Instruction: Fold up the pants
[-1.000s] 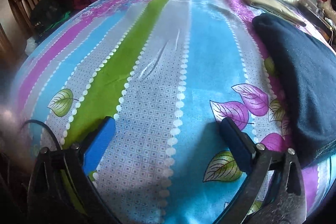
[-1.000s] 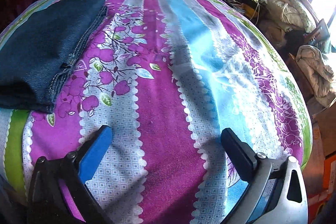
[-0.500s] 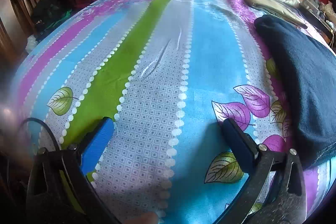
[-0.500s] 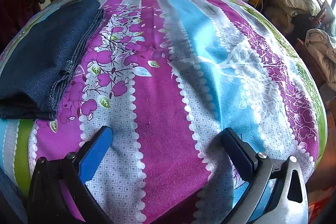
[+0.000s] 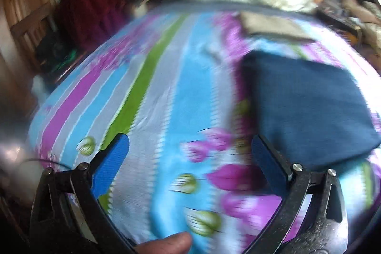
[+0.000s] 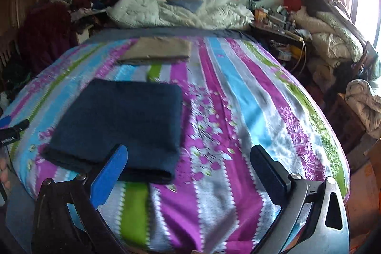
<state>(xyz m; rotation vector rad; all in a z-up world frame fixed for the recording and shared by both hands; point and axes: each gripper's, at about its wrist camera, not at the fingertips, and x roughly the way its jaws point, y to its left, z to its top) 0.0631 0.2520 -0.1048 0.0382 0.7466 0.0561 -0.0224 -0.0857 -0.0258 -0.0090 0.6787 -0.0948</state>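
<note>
Striped bedspread (image 6: 238, 111), one folded navy pants (image 6: 123, 125), one tan garment (image 6: 159, 49)

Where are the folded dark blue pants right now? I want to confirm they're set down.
The folded dark blue pants lie flat on the striped bedspread, left of centre in the right wrist view, nearer than the folded tan garment; neither gripper holds them.

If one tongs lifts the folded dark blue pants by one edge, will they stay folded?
Probably not: the dark blue pants are soft stacked denim layers, so they would likely sag and unfold. They look fairly heavy for their size, and unlikely to slide easily on the bedsheet.
</note>
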